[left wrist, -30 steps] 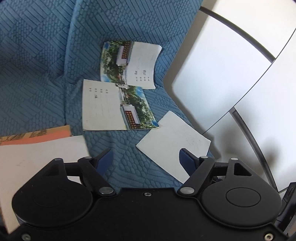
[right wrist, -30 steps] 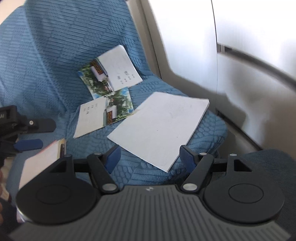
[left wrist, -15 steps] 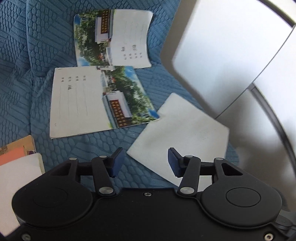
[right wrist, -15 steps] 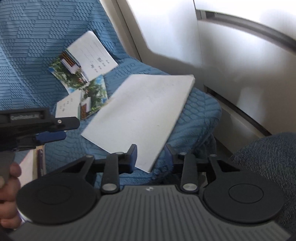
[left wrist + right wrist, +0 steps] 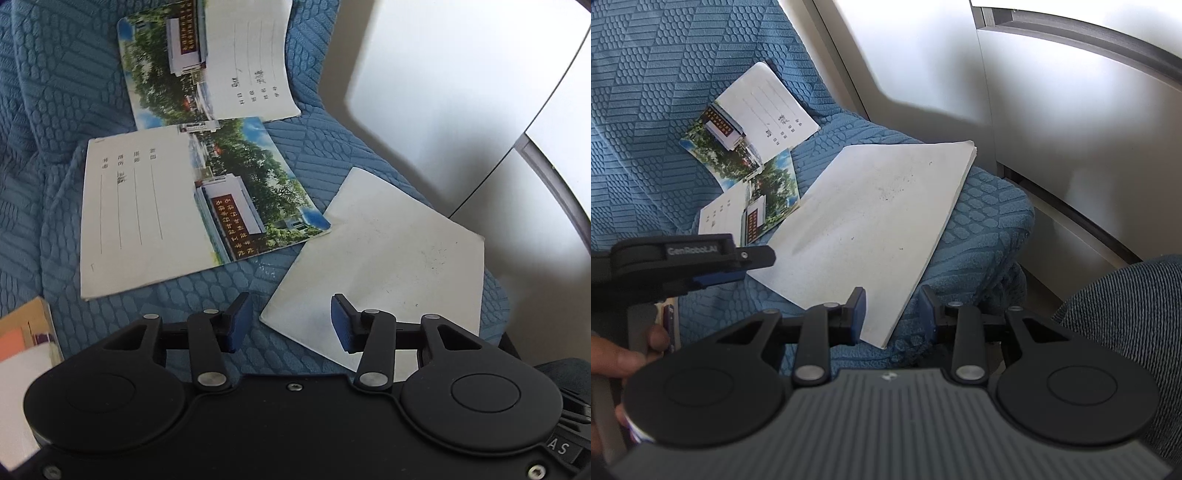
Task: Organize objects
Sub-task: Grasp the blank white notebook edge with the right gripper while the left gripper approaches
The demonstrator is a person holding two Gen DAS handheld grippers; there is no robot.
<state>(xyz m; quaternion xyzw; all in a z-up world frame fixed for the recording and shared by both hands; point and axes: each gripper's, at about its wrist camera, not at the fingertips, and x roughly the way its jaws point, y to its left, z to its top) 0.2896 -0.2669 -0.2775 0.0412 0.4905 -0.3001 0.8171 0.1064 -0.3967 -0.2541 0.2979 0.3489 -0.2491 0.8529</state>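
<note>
A plain white booklet (image 5: 384, 254) lies on the blue textured seat cover (image 5: 44, 110), also in the right wrist view (image 5: 879, 221). Two picture-cover notebooks lie beyond it: a near one (image 5: 184, 206) and a far one (image 5: 210, 62), both also in the right wrist view, near (image 5: 753, 210) and far (image 5: 750, 114). My left gripper (image 5: 291, 325) is open, its fingers astride the booklet's near-left corner. My right gripper (image 5: 892, 317) is open, its fingers astride the booklet's near corner, apart from it. The left gripper shows in the right wrist view (image 5: 713, 258).
An orange-and-white book (image 5: 26, 343) lies at the left edge of the seat. A white cabinet wall (image 5: 1052, 110) stands to the right of the seat. A grey upholstered edge (image 5: 1126, 295) is at right.
Both grippers have moved in towards the white booklet and their fingers have narrowed. The right gripper's fingers opened a little since half a second ago. The booklet has not moved.
</note>
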